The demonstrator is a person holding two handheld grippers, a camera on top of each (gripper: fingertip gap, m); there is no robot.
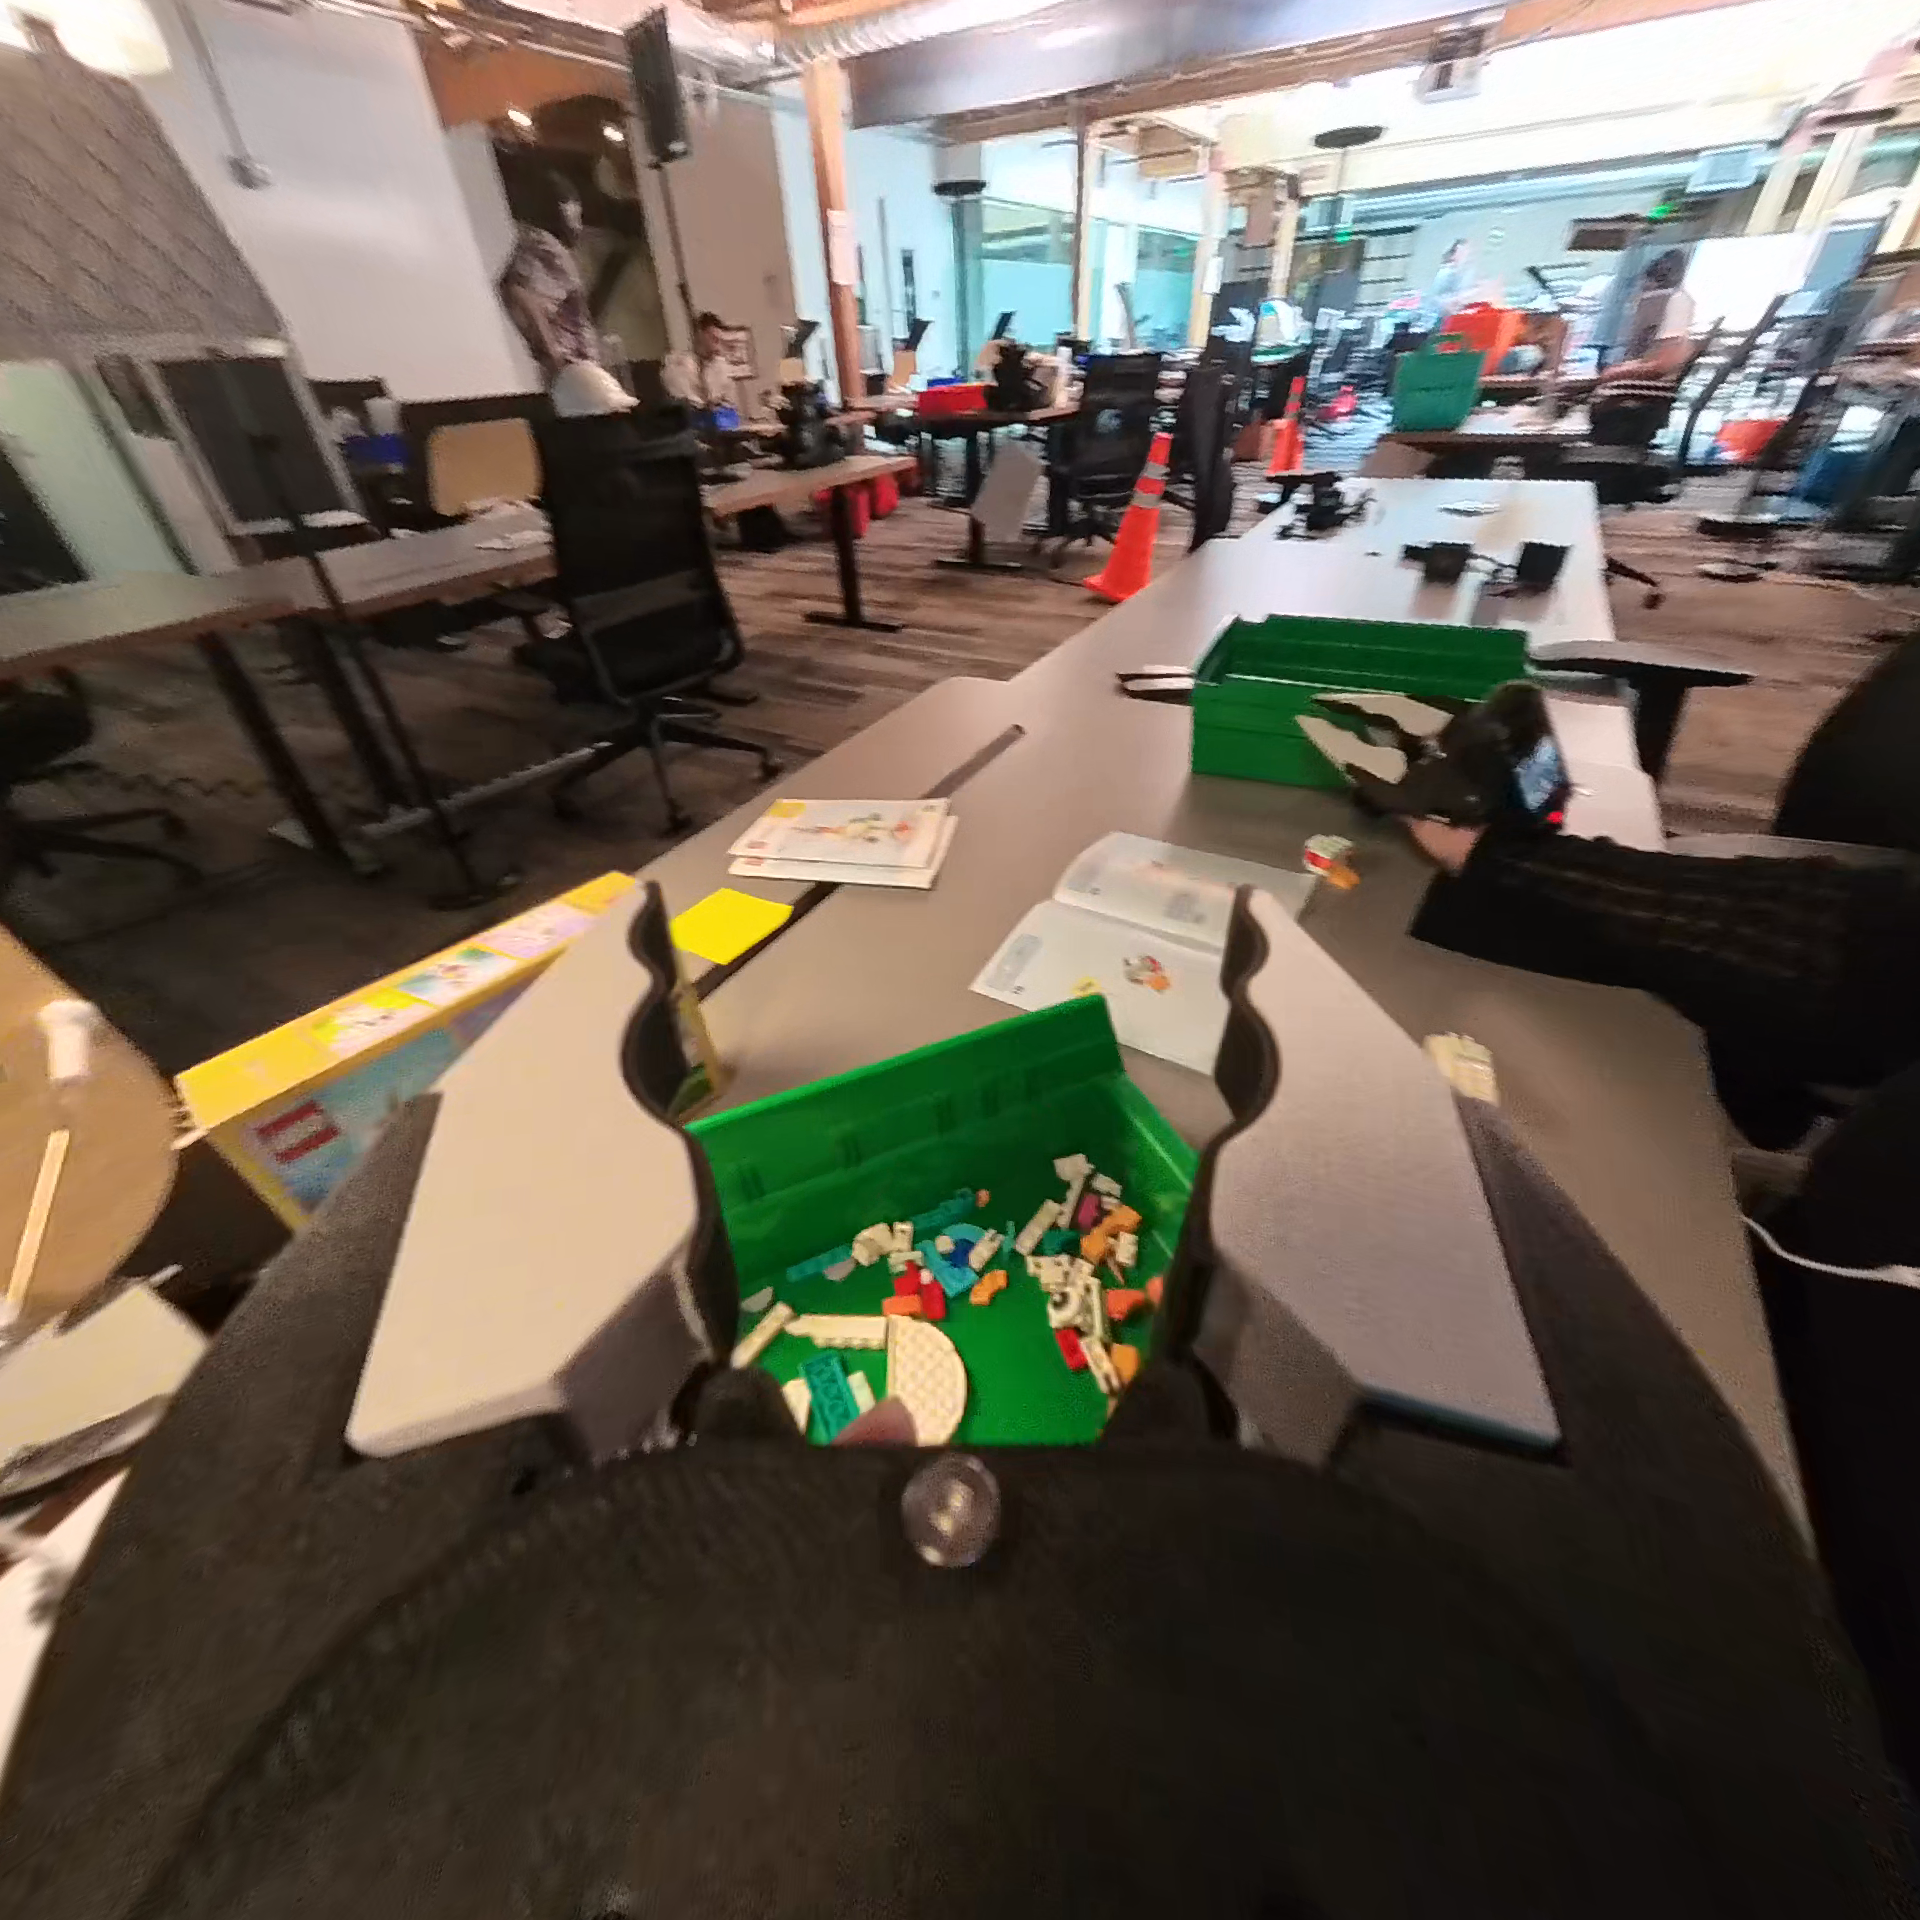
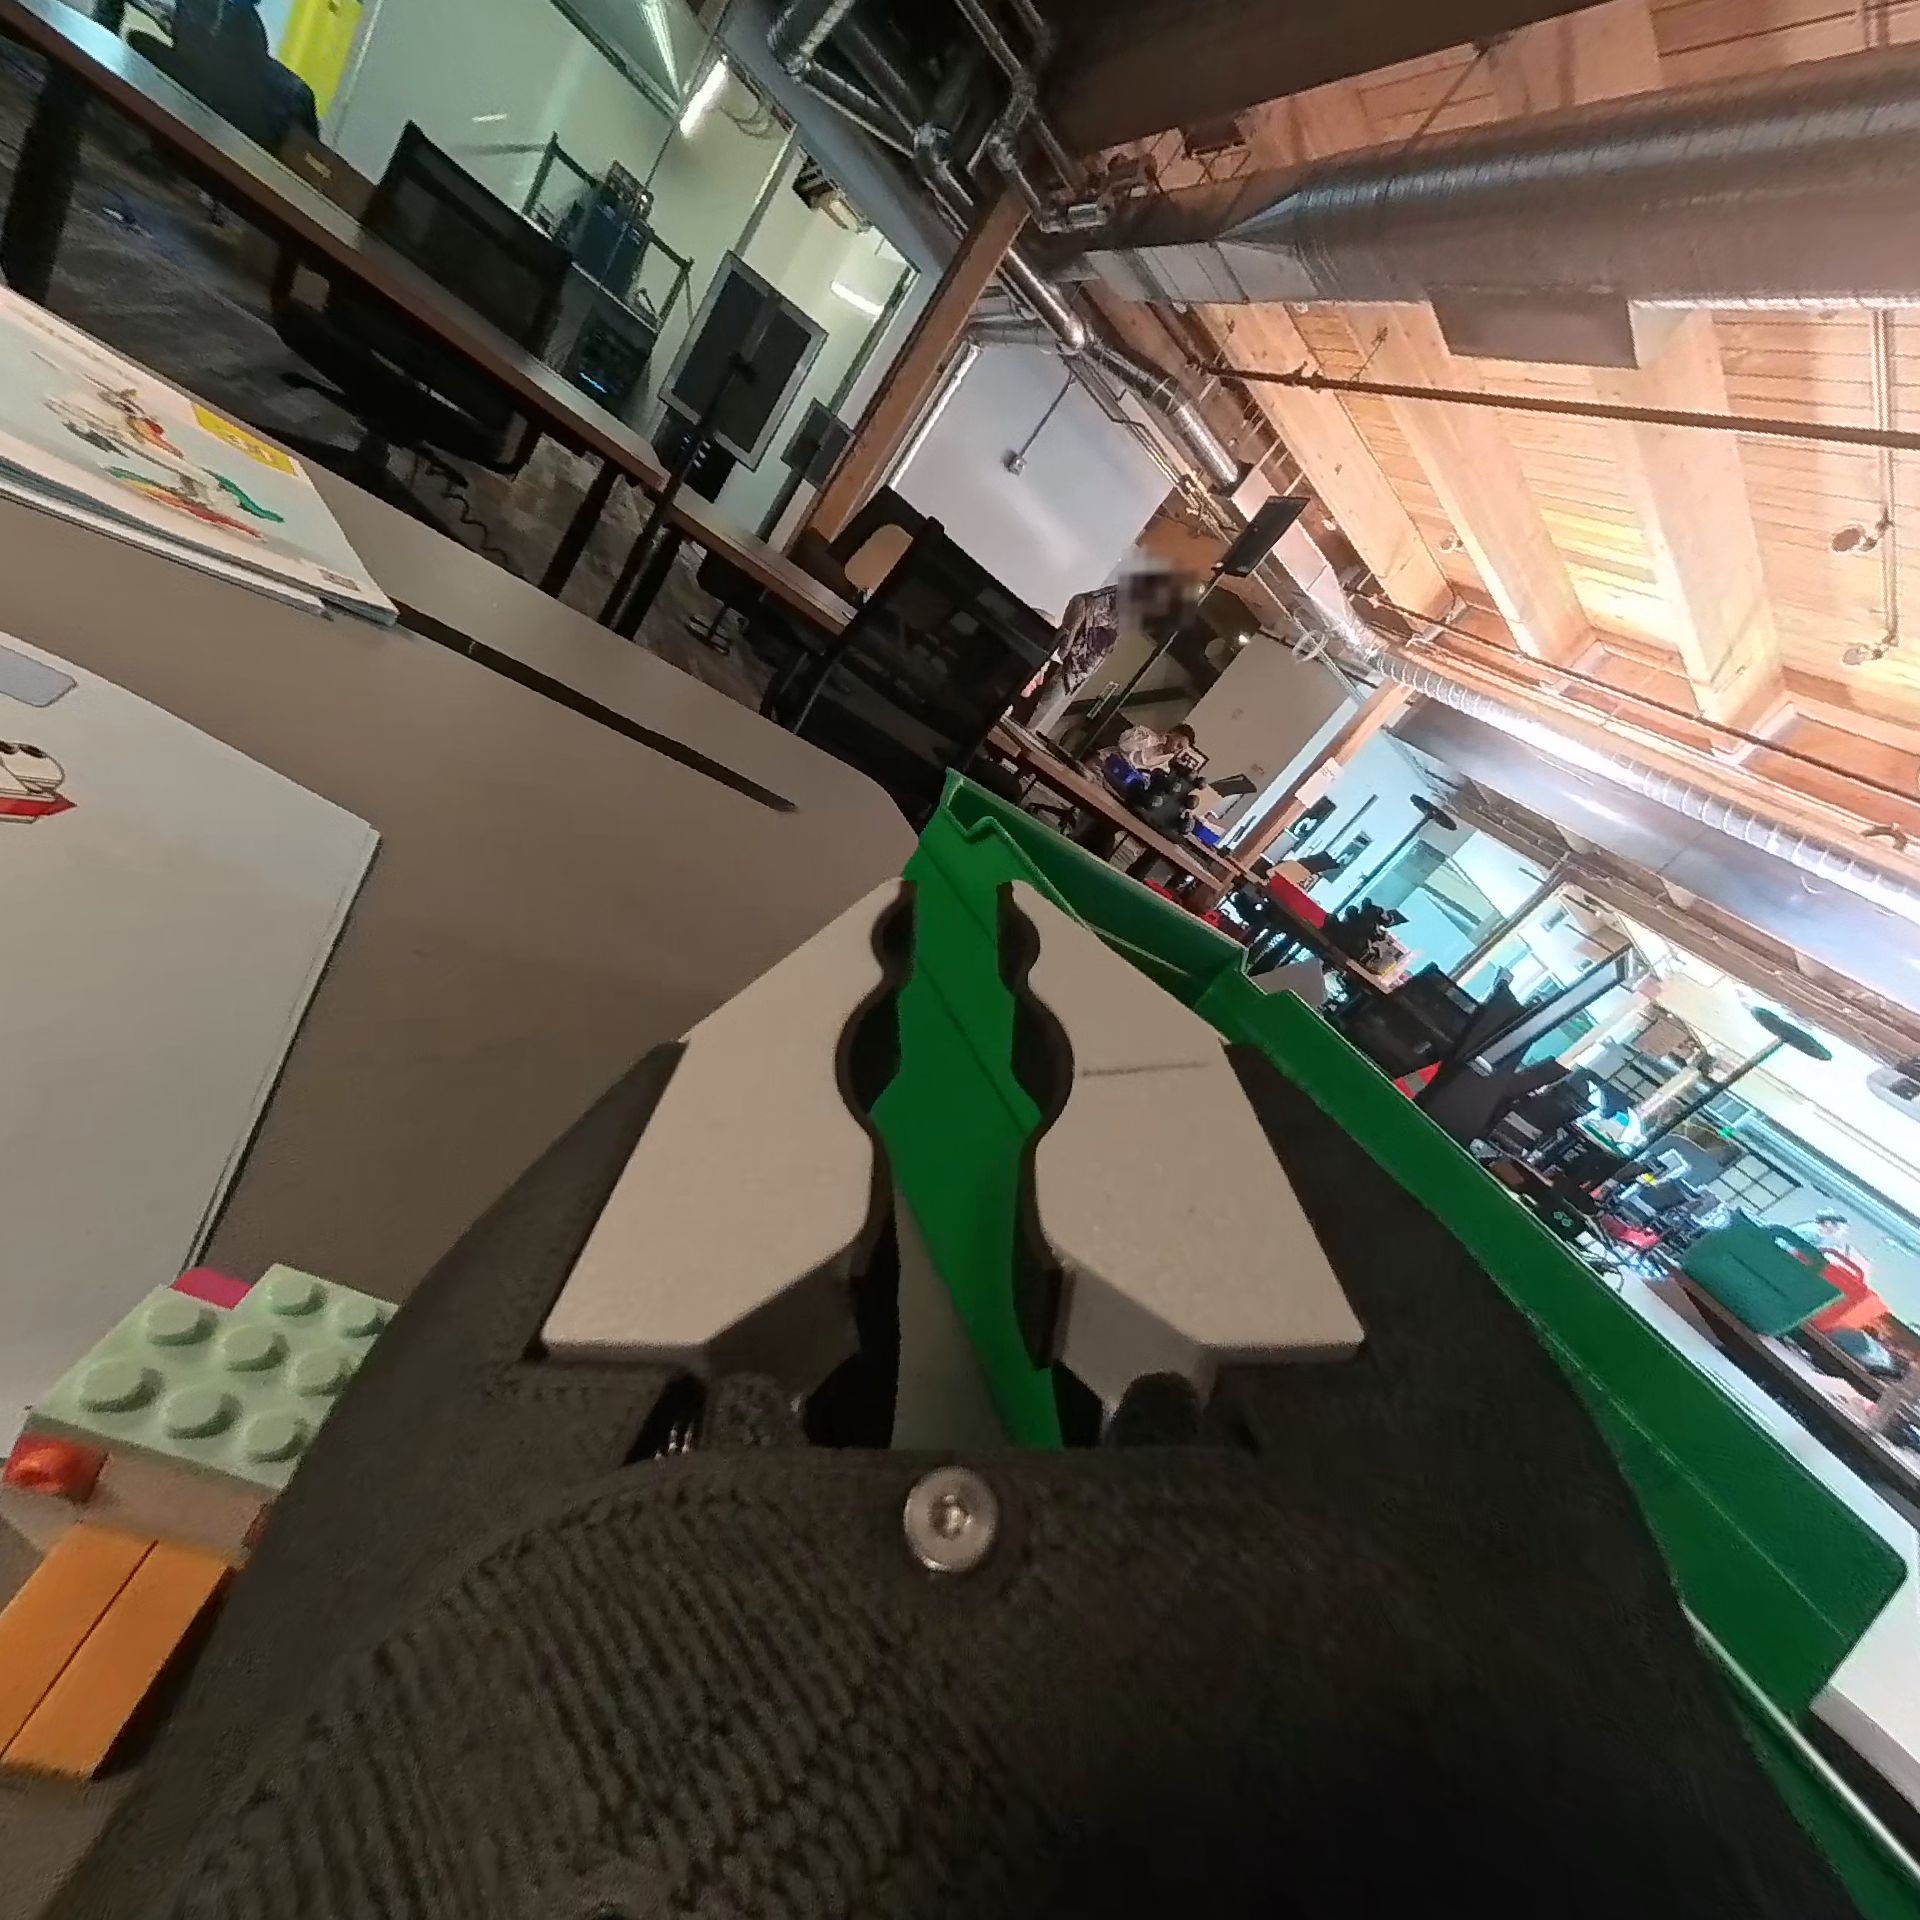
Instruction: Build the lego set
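My left gripper (image 1: 951, 914) is open wide and empty, held above a green bin (image 1: 935, 1122) that holds several loose Lego pieces (image 1: 987, 1278) in white, orange, teal and red. My right gripper (image 2: 956, 914) lies rolled on its side, low on the table. Its jaws stand a narrow gap apart with nothing between them, right against the corner of a second green bin (image 2: 1455, 1195). The right gripper also shows in the left wrist view (image 1: 1361, 740). A small part-built model (image 2: 208, 1382) with a pale green top and orange base sits just left of it; it also shows in the left wrist view (image 1: 1328, 857).
An open instruction booklet (image 1: 1132, 956) lies in the middle of the grey table (image 1: 914, 977). Closed booklets (image 1: 842, 842) and a yellow note (image 1: 727, 925) lie to its left. The Lego box (image 1: 384, 1049) stands at the left edge. A dark sleeve (image 1: 1662, 914) reaches in from the right. The gap from one gripper's tips to the other's is roughly 60 cm.
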